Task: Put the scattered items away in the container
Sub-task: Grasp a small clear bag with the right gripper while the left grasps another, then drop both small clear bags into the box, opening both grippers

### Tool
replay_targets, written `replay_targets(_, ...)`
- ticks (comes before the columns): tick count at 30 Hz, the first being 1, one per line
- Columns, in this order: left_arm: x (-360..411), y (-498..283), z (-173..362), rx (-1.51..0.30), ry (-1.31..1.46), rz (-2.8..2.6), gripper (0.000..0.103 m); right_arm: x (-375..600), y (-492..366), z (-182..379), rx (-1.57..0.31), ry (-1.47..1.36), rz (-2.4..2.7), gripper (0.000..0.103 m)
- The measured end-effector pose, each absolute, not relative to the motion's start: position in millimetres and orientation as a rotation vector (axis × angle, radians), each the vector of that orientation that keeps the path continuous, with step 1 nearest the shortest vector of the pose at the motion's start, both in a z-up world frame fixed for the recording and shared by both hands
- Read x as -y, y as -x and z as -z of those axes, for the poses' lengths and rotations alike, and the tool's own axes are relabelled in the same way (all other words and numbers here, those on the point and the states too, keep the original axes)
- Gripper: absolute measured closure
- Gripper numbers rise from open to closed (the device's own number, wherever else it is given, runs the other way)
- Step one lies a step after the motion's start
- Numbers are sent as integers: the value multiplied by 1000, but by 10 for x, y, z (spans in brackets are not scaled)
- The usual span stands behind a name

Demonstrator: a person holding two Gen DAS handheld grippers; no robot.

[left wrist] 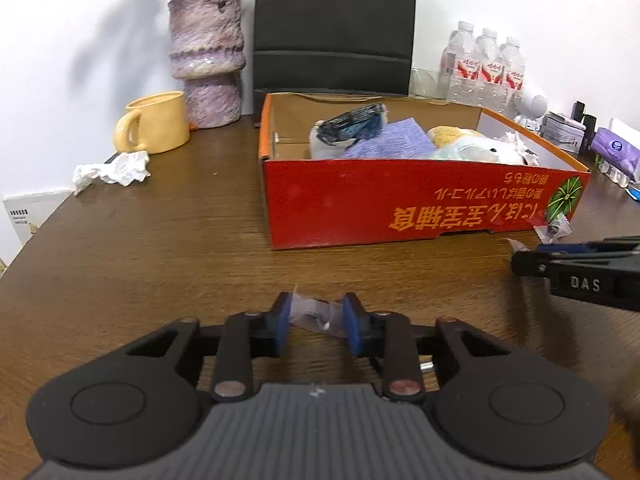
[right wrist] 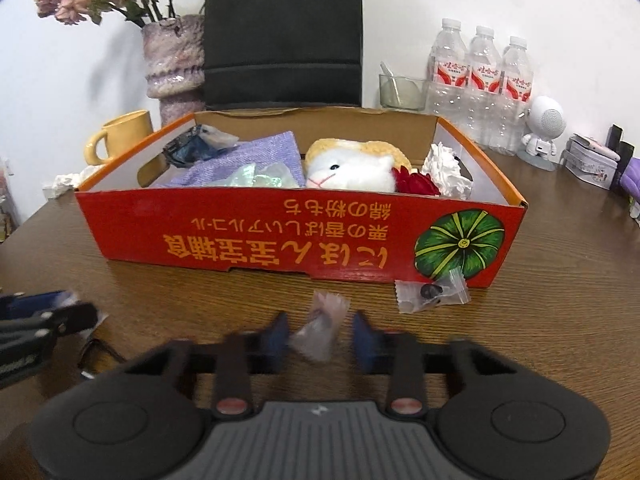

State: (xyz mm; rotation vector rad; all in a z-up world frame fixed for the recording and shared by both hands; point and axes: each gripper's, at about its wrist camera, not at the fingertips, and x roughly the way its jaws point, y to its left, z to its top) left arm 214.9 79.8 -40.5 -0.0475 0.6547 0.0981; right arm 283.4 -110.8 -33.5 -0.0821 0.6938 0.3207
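Down on the worktop (left wrist: 160,248), the left tool (left wrist: 316,314) has its blue pads pressed on a small clear packet (left wrist: 314,312), short of the red box (left wrist: 400,208). Nearer that box, the right tool (right wrist: 320,334) straddles a pinkish packet (right wrist: 320,330), with gaps visible beside each pad. Another clear packet (right wrist: 432,294) lies against the box's front wall.

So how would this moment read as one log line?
left fingers: pinching clear packet | right fingers: around wrapped sweet, contact unclear | red box: partly filled
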Motion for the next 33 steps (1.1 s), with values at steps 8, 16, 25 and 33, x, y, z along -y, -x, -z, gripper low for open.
replay_targets(8, -839, -2183, 376, -617, 111, -120, 86, 1276, -2798, 297, -689, 9, -382, 85)
replay_targets(16, -881, -2029, 230, -504, 132, -132, 95, 1299, -2763, 235, -660, -9, -393, 85)
replay_targets(25, -824, -1955, 156, -467, 139, -83, 95, 1319, -2739, 203, -643, -18, -392, 85)
replay_targets(33, -779, -1881, 30, -422, 152, -33, 95, 1328, -2645, 62, -596, -27, -421, 85)
